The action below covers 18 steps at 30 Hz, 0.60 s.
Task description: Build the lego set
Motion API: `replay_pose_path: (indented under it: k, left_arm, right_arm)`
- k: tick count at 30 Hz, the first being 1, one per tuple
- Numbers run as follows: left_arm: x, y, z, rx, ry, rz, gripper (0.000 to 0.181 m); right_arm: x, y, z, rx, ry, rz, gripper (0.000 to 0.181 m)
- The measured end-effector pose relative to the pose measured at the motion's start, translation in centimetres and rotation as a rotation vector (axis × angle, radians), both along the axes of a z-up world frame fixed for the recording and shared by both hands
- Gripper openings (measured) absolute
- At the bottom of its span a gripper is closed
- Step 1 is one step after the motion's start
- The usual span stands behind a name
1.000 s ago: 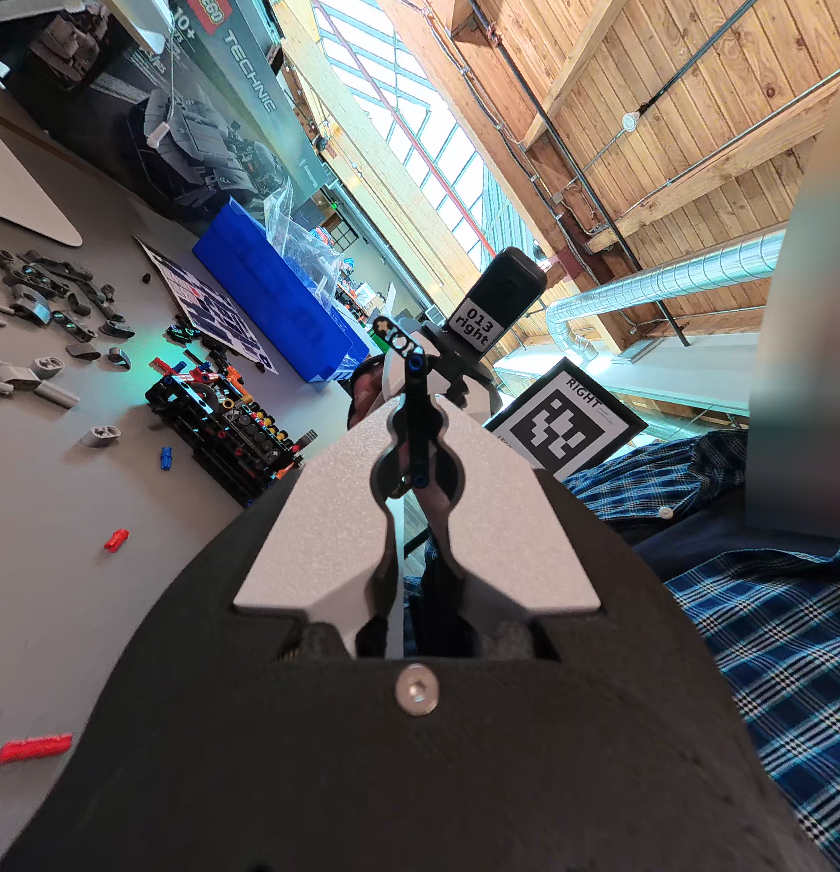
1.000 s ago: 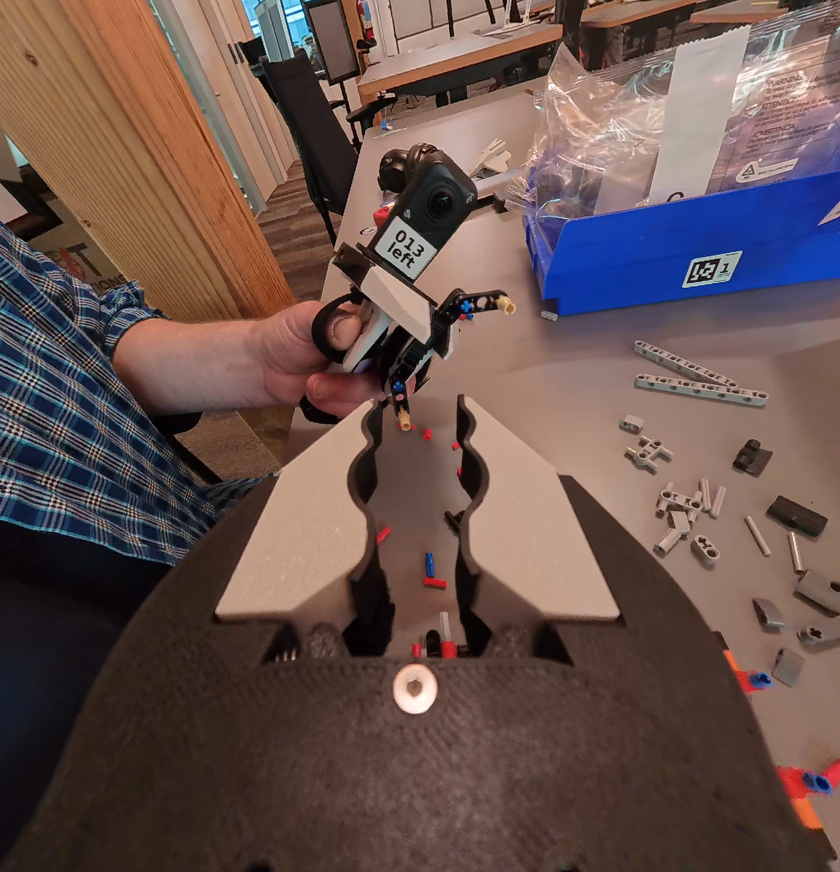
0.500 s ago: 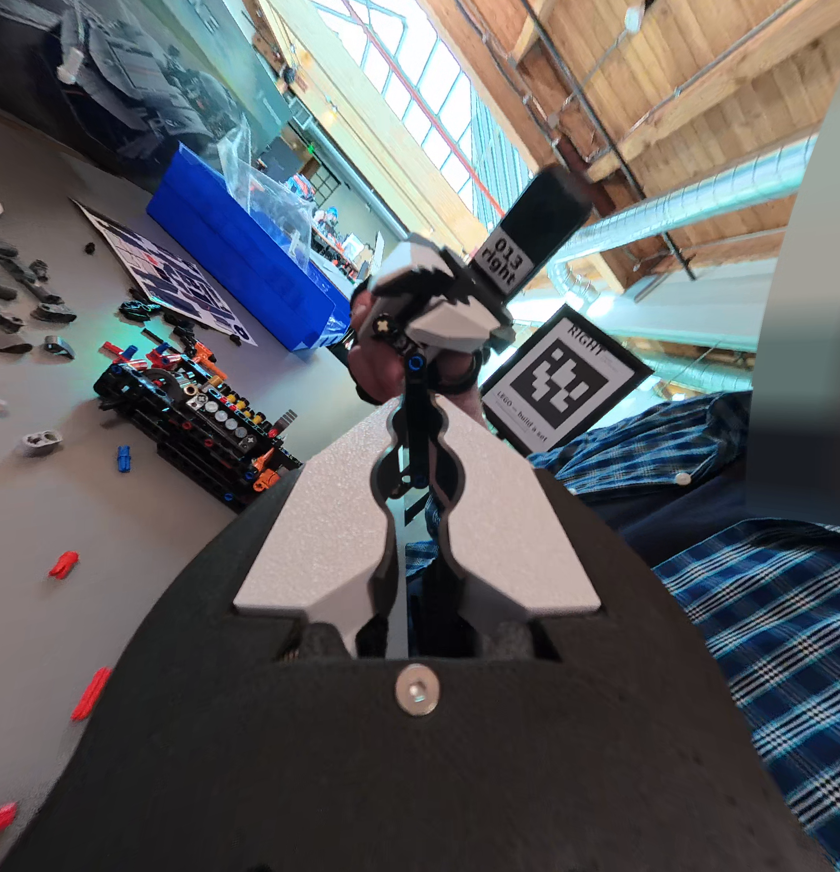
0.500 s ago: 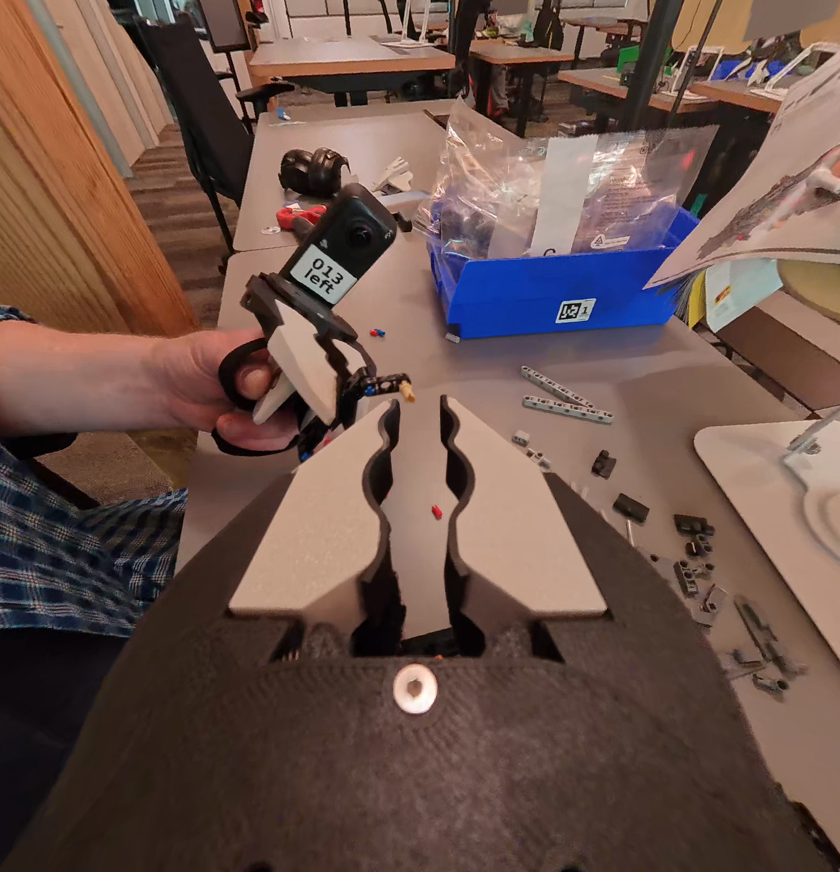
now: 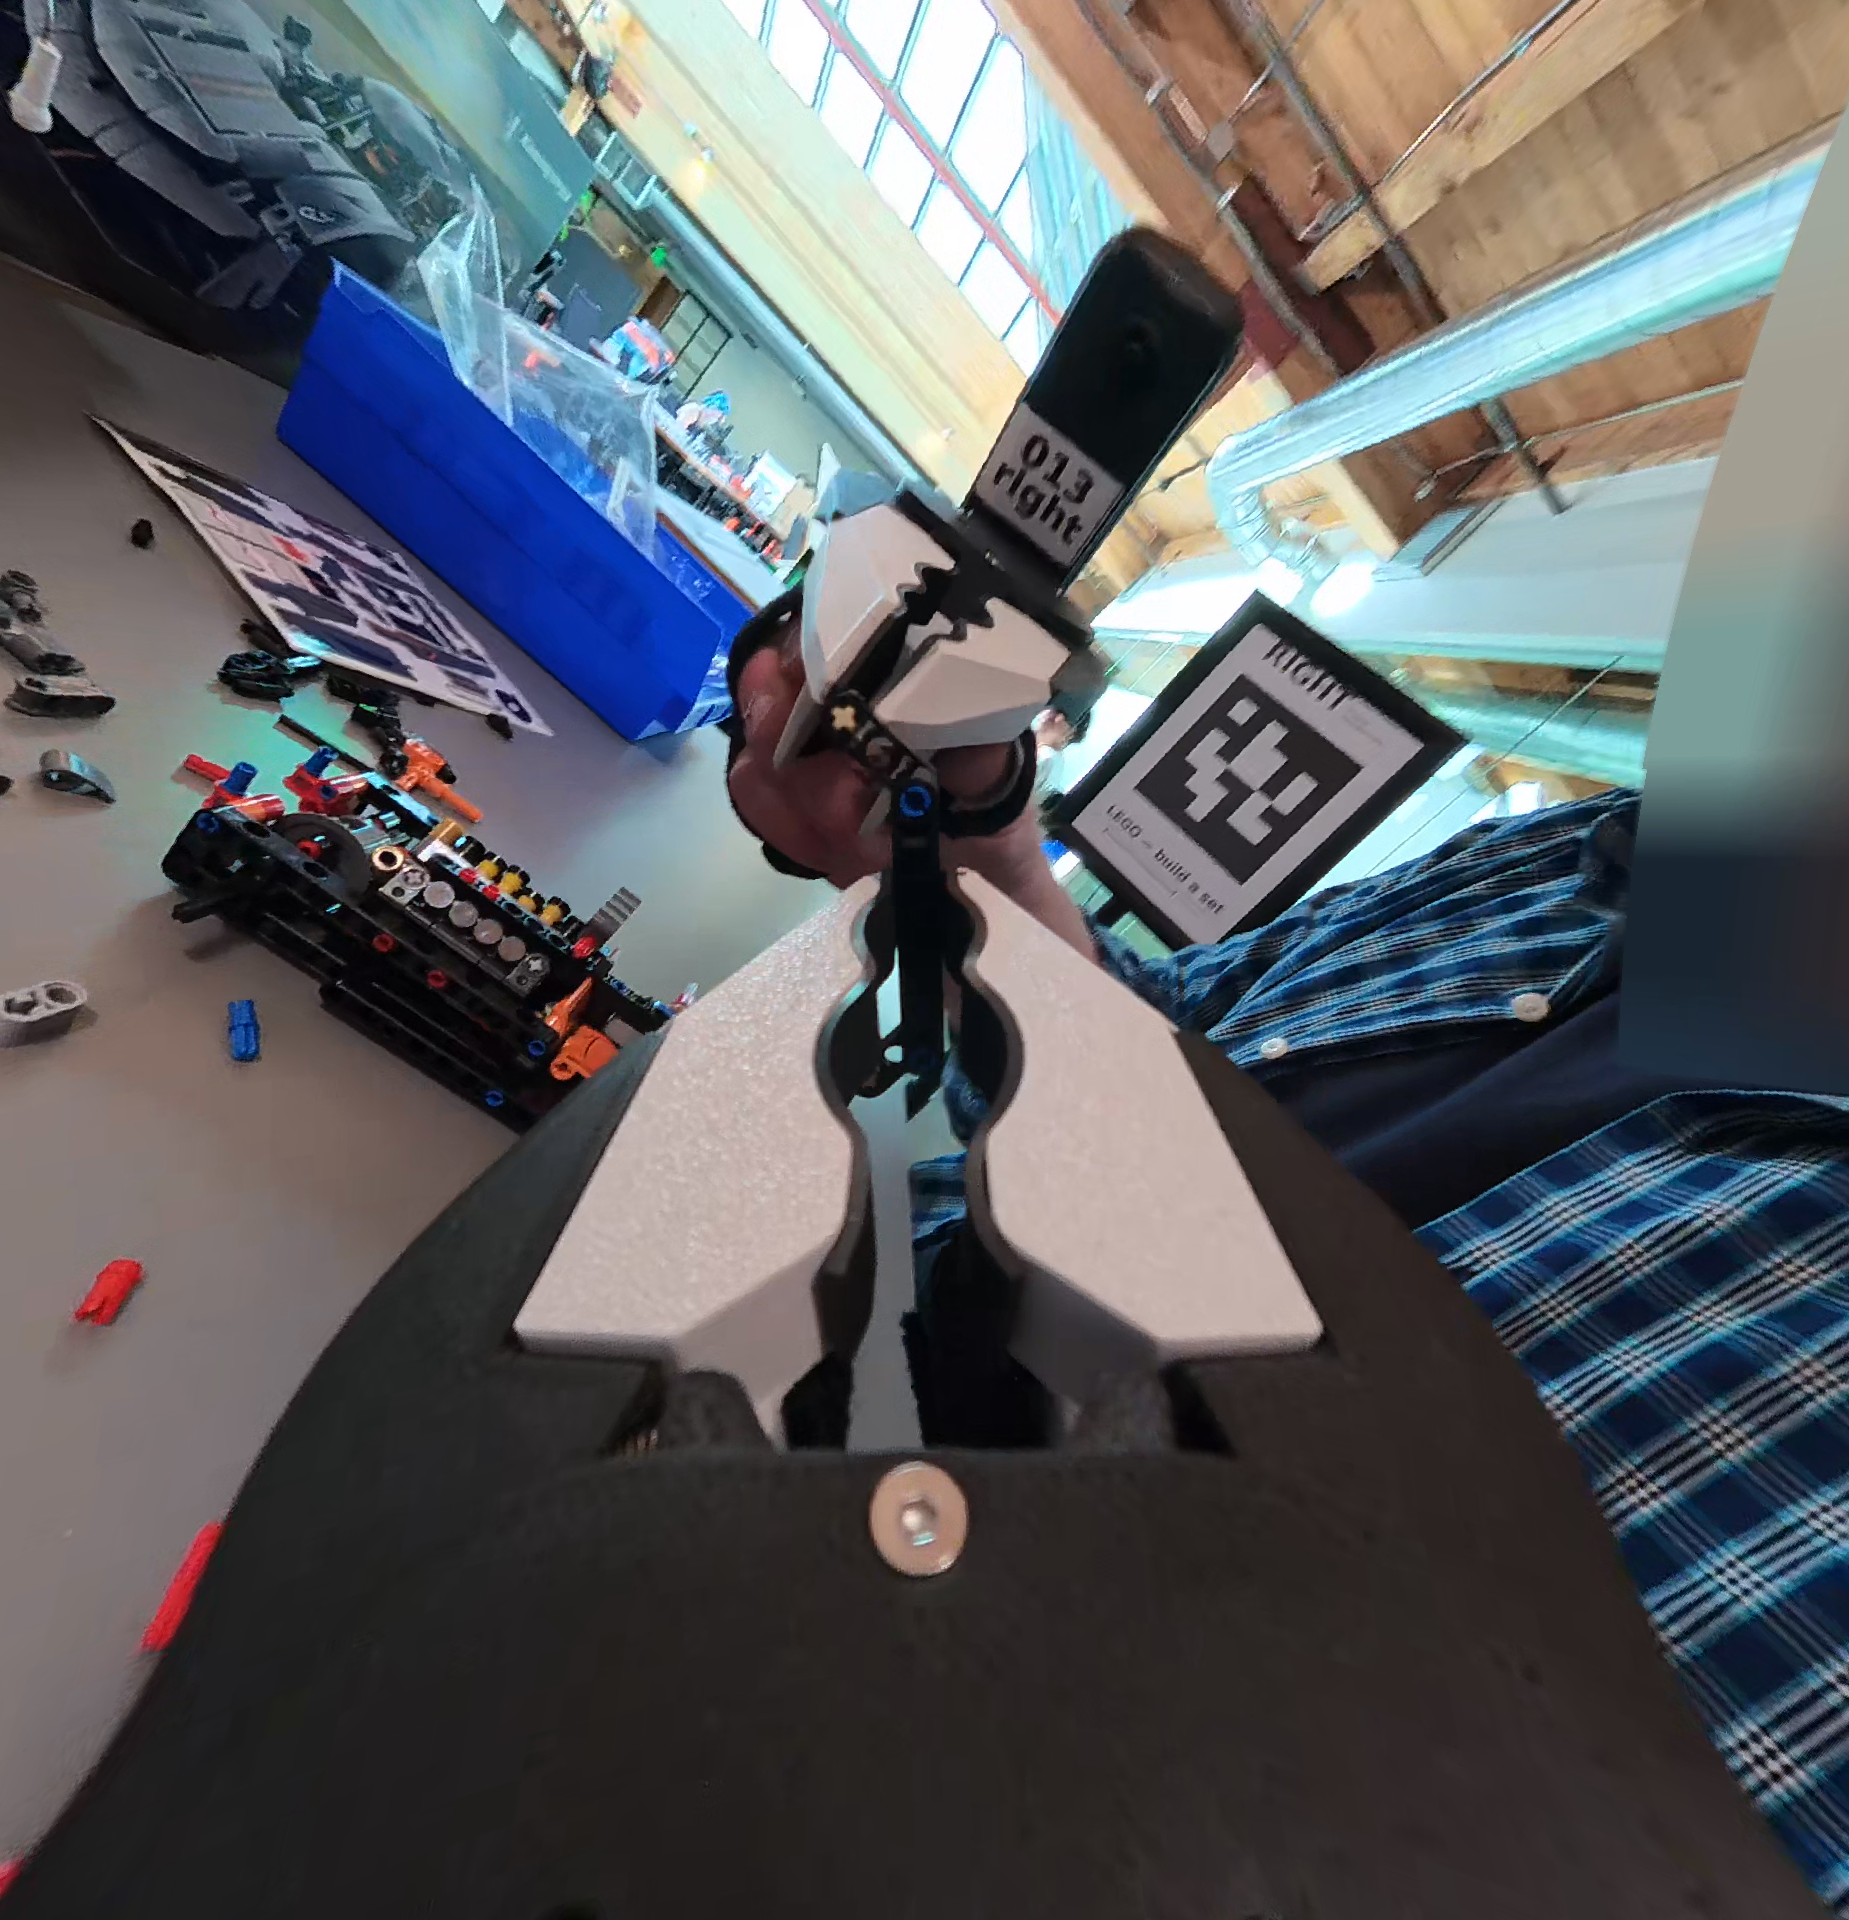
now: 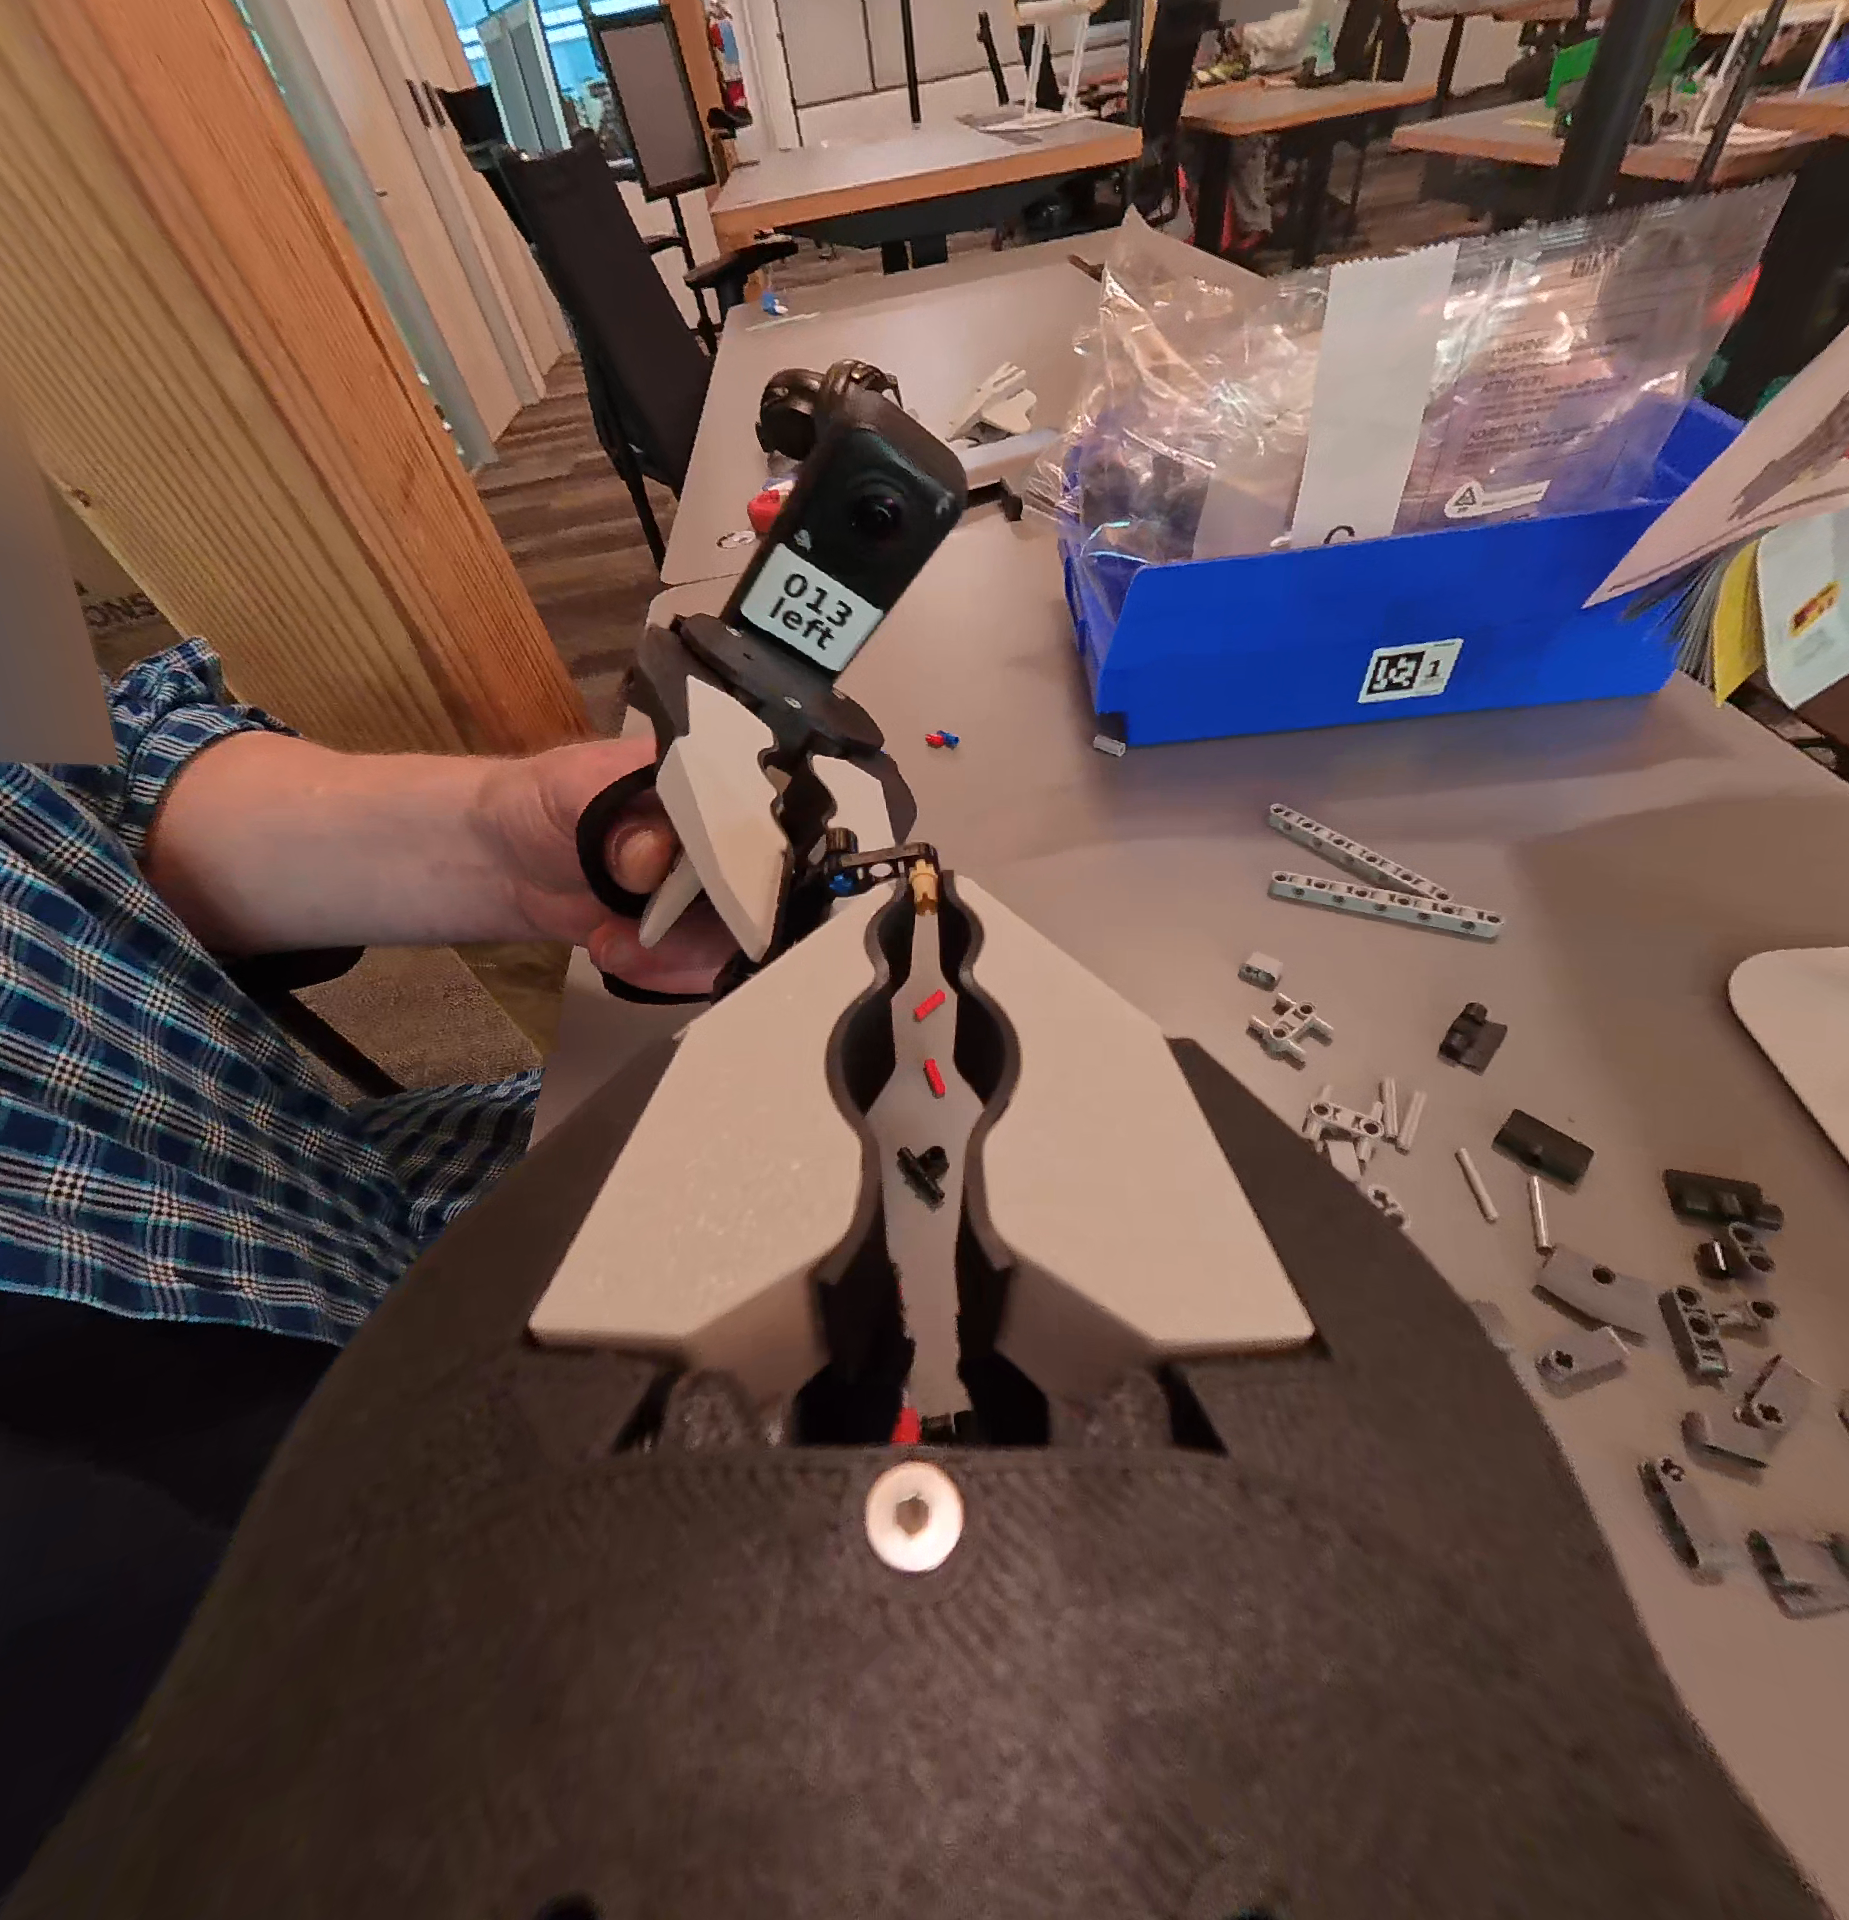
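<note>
Blue bin (image 6: 1346, 634) as landmark, standing on the grey table (image 6: 1107, 831) and holding crumpled clear plastic bags (image 6: 1398, 384); a small square code sticker sits on its front wall. Left of the bin, the left gripper (image 5: 915, 914) is clamped on a thin black lego beam (image 5: 918, 935) with blue pins and a tan peg (image 6: 925, 888) at its far end. Below the bin, the right gripper (image 6: 915, 914) has its jaws narrowly parted and empty, tips just beside the peg. Loose grey lego pieces (image 6: 1346, 1122) lie right of this gripper. Each gripper's camera carries a printed label.
</note>
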<state>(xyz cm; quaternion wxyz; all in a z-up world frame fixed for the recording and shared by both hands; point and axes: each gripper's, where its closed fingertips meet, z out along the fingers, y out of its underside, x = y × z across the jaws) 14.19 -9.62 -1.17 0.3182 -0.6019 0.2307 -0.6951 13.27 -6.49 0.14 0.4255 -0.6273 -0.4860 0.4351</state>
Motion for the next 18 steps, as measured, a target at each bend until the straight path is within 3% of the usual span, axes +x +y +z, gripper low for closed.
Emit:
replay_pose_path:
  k: [8,18]
  left_arm:
    - [-1.9,1.0,1.5,-0.037,-0.109,0.0,0.04]
    - [-0.8,0.3,1.4,-0.129,-0.168,-0.101,0.009]
  right_arm:
    - [-0.1,-0.5,0.2,0.168,-0.068,0.056,0.001]
    - [-1.2,-1.9,-0.1,0.445,-0.161,0.119,0.001]
